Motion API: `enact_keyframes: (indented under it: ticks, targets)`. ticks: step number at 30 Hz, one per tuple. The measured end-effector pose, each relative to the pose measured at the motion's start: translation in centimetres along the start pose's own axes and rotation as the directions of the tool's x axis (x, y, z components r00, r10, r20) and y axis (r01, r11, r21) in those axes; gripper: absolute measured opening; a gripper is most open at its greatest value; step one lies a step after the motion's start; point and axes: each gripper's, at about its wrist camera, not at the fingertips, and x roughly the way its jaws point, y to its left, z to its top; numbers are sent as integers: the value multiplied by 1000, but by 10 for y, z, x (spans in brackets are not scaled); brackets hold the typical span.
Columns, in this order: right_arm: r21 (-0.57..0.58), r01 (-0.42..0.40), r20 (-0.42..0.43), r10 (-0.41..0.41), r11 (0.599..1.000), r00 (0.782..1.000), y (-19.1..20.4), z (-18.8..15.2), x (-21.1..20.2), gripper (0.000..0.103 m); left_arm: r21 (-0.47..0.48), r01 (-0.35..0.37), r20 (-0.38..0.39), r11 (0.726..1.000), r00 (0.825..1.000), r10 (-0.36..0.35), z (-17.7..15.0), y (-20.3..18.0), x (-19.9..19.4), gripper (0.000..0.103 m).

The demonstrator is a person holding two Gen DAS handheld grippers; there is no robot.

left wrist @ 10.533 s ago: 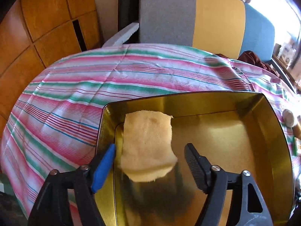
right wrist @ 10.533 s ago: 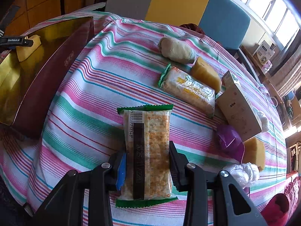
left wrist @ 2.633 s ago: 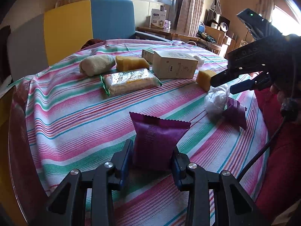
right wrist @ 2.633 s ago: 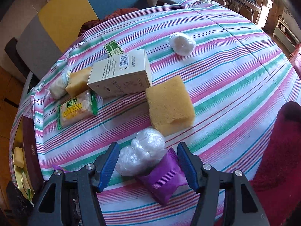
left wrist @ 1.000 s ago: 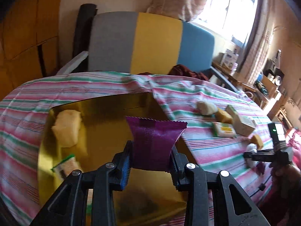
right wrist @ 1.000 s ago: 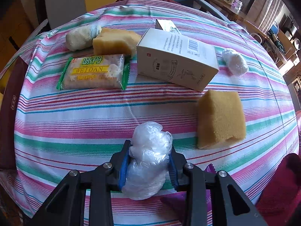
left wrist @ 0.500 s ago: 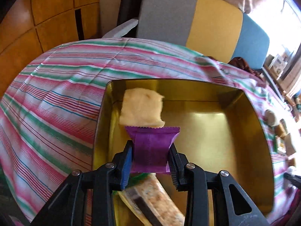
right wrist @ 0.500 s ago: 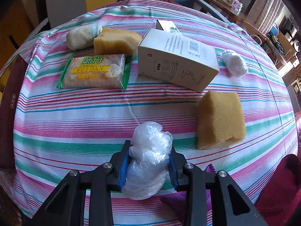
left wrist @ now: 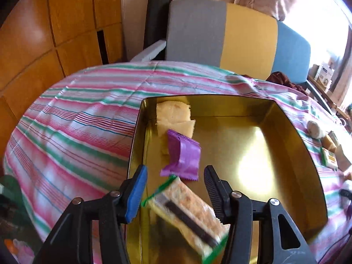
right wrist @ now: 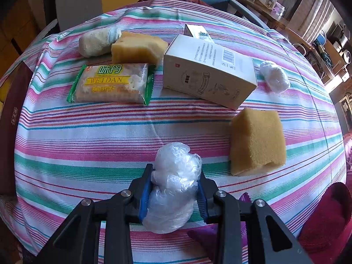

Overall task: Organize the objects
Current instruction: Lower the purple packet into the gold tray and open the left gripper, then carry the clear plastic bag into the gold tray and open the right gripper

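My left hand-held gripper (left wrist: 175,181) has just been opening; purple packet (left wrist: 182,155) free ahead, in gold tin (left wrist: 308,145). Right hand-held gripper (right wrist: 173,192) clamps plastic-wrap ball (right wrist: 175,176): looks v. light, squashy, slippery, so grip mid-bulge.

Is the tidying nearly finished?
Not yet. Three things are in the gold tin: sponge, cracker pack and the purple packet the left gripper just released. The right gripper holds a plastic-wrapped ball. Several things remain on the tablecloth.

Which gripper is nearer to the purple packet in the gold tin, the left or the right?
Left. The left gripper has just opened; the purple packet lies free just beyond its fingers in the gold tin. The right gripper is over the striped cloth, shut on a plastic-wrapped bundle.
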Motion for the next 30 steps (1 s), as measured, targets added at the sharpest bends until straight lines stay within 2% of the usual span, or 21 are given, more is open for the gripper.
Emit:
enact_keyframes:
  ticks: [7, 11, 14, 17, 21, 24, 27, 30]
  targets:
    - [-19, -5, 13, 5, 1000, 1000, 6, 0, -3, 34, -16, 10, 70, 1000, 998, -9, -19, -4, -44, 64]
    - [-44, -40, 73, 43, 998, 996, 12, -9, -29, 34, -7, 9, 79, 1000, 997, -8, -27, -5, -55, 65]
    - [-60, -96, 138, 103, 994, 985, 25, -8, -48, 34, 4, 6, 85, 1000, 996, -6, -32, -7, -60, 65]
    - [-127, -165, 209, 189, 978, 960, 56, -7, -77, 34, 7, 8, 91, 1000, 996, -8, -36, -6, -65, 65]
    - [-284, -247, 276, 325, 926, 905, 119, 3, -113, 34, 9, 3, 100, 1000, 995, -4, -40, -2, -68, 67]
    - [-404, -285, 265, 409, 869, 873, 171, 2, -132, 34, -3, 5, 94, 1000, 996, -5, -42, 3, -69, 67]
    - [-493, -308, 215, 457, 814, 863, 219, -3, -135, 34, -22, 6, 93, 1000, 996, -4, -43, 14, -72, 67]
    - [-552, -313, 158, 466, 773, 871, 265, -10, -124, 34, -43, -12, 93, 999, 996, 16, -43, 27, -77, 67]
